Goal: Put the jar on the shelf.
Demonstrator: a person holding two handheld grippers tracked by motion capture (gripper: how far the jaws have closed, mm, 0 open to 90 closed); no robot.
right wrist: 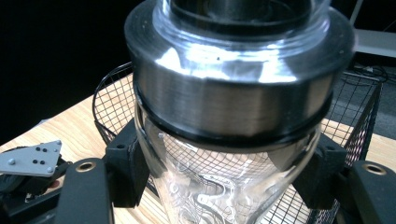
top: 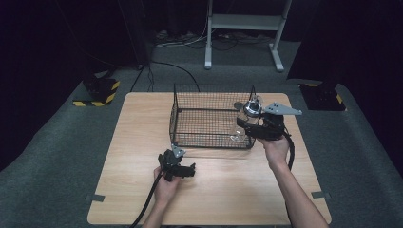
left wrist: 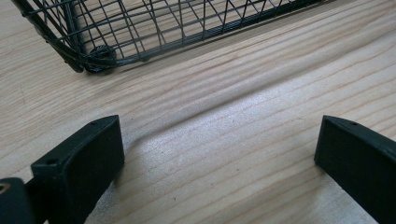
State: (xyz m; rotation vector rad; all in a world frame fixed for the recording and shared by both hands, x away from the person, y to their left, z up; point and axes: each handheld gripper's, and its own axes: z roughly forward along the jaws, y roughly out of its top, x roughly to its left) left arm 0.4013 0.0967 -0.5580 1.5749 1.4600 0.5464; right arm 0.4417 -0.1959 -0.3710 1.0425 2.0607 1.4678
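Note:
A clear glass bottle with a brushed metal collar hangs tilted at the right front corner of a black wire basket. My right gripper is shut on it, its pads pressing the glass just below the collar. Whether the bottle's lower end is inside the basket I cannot tell. My left gripper rests low over the wooden table in front of the basket, open, with only bare wood between its jaws. The basket's corner lies a short way ahead of it.
The basket stands at the table's far middle. The left gripper's grey plate shows beyond the bottle. Grey carpet surrounds the table, with a white desk frame and yellow-black striped blocks on the floor behind.

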